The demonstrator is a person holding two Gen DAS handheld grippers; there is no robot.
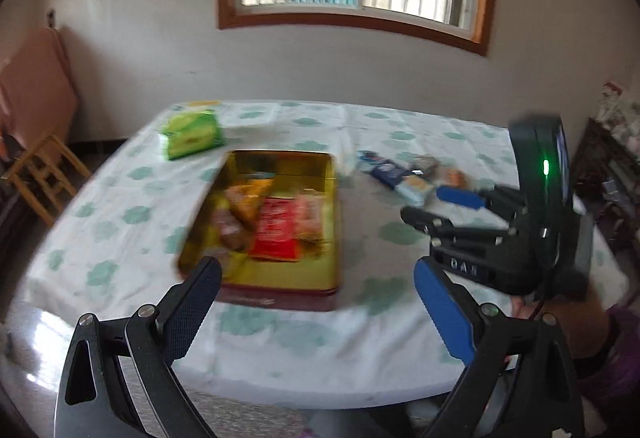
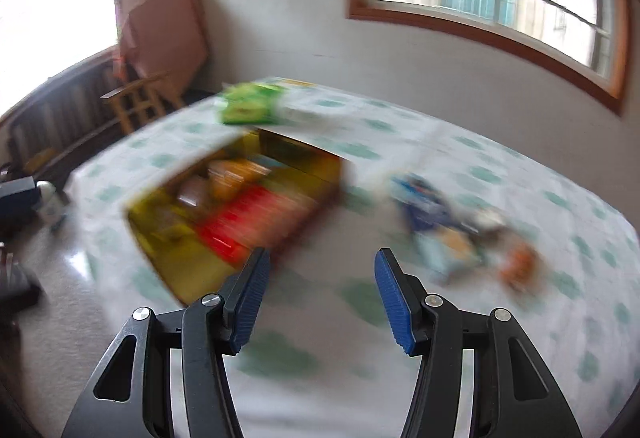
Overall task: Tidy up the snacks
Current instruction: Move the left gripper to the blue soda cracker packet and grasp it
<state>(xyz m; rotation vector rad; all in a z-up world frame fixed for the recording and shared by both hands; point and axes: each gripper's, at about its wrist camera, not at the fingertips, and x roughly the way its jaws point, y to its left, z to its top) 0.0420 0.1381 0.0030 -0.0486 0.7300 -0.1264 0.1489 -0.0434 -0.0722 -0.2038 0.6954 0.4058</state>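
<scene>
A gold tin box (image 1: 334, 197) (image 2: 332, 173) lies open on the table and holds a red packet (image 1: 276, 230) (image 2: 248, 222) with orange and pink snack packs beside it. To its right lies a small heap of loose snacks (image 1: 404, 177) (image 2: 452, 234), blue, pale and orange wrappers. My left gripper (image 1: 316, 274) hangs open and bare above the tin's near edge. My right gripper (image 2: 320, 270) (image 1: 444, 203) is open with nothing between its blue pads, over the cloth between the tin and the loose snacks. The right wrist view is badly blurred.
A green pack (image 1: 190, 135) (image 2: 250, 105) lies at the table's far left, with a pale box (image 1: 248, 115) beside it. The table wears a white cloth with green motifs (image 1: 120, 238). A wooden chair (image 1: 40, 173) stands left of the table, cluttered shelves (image 1: 612, 157) to the right.
</scene>
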